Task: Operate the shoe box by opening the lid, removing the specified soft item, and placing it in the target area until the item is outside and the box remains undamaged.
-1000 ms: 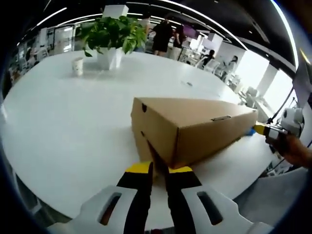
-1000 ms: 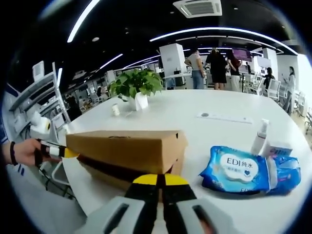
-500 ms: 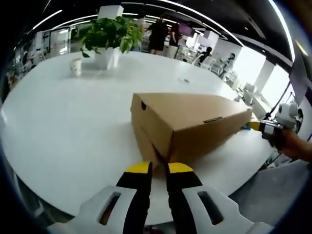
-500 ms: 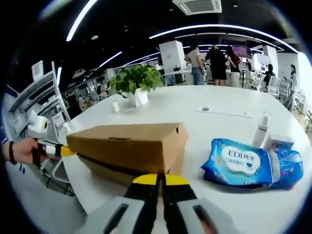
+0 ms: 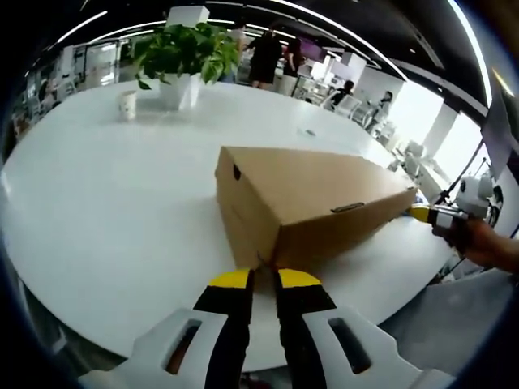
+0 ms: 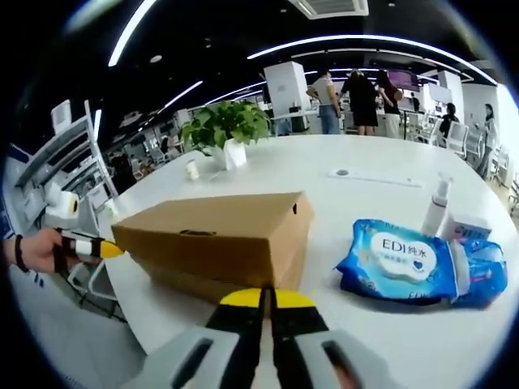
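The shoe box (image 5: 312, 198) sits on the white table (image 5: 105, 203), with a gripper at each of its two short ends. Straight ahead of the left gripper (image 5: 255, 279) is one bottom corner of the box, very close. From there the long side of the box runs away and to the right, toward the right gripper (image 5: 422, 213). Both grippers look about equally near.

In the right gripper view, the box (image 6: 212, 239) lies just ahead of the right gripper (image 6: 261, 298), stretching off to its left. The lid (image 6: 215, 231) looks lifted a little (a dark gap shows under it).

Both grippers have their jaws almost together and hold nothing. The soft item must be inside, hidden.
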